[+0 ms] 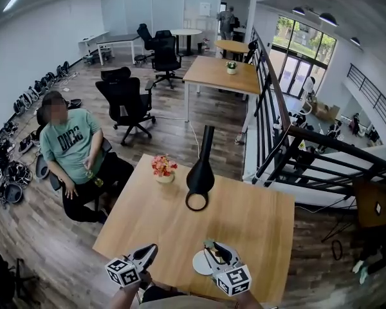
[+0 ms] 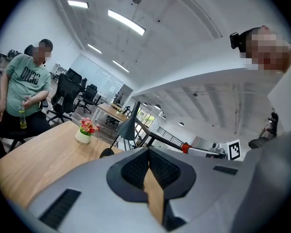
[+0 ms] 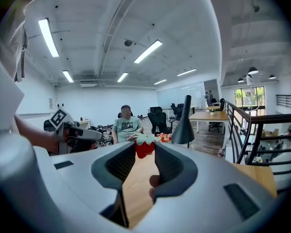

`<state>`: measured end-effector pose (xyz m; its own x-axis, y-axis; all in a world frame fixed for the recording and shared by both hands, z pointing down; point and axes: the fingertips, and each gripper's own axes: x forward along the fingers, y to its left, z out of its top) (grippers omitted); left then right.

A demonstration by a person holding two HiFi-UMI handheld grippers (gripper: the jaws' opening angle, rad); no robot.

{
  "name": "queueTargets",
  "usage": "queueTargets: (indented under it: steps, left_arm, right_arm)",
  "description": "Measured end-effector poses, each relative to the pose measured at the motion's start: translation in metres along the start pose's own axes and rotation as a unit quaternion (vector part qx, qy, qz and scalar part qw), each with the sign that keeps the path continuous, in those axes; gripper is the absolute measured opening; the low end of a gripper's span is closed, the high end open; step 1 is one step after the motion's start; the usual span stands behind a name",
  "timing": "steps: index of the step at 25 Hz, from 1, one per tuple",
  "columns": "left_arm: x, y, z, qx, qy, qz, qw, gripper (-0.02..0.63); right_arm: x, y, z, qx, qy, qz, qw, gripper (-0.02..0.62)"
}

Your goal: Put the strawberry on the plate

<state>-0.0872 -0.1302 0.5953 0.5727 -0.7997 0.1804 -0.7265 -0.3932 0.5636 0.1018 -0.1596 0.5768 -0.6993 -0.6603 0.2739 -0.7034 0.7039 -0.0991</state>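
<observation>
A red strawberry (image 3: 144, 147) with a green top sits pinched between the tips of my right gripper (image 3: 145, 153), lifted off the table. In the head view my right gripper (image 1: 213, 248) hovers over a small white plate (image 1: 199, 264) near the table's front edge. From the left gripper view the strawberry (image 2: 185, 148) shows as a red spot at the right gripper's tip. To the left of the plate, my left gripper (image 1: 149, 252) is raised above the table. Its jaws (image 2: 146, 171) are shut with nothing between them.
A black desk lamp (image 1: 201, 172) and a small pot of flowers (image 1: 164, 168) stand at the far side of the wooden table (image 1: 257, 217). A person (image 1: 69, 148) sits on a chair left of the table. A stair railing (image 1: 296, 153) runs along the right.
</observation>
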Motion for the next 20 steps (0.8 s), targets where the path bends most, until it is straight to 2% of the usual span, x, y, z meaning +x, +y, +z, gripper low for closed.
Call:
queueTargets:
  steps: [8,20]
  left_arm:
    - [0.008,-0.013,-0.006,0.008,0.001,-0.002,1.0000,0.005]
    - [0.041,-0.025,-0.040,0.026,0.052,-0.019,0.9981,0.005]
  right_arm:
    - [-0.017,-0.016,-0.012,-0.002,0.008,-0.012,1.000,0.126]
    - [-0.028,-0.035,-0.058,-0.005,0.051,-0.031,0.998,0.126]
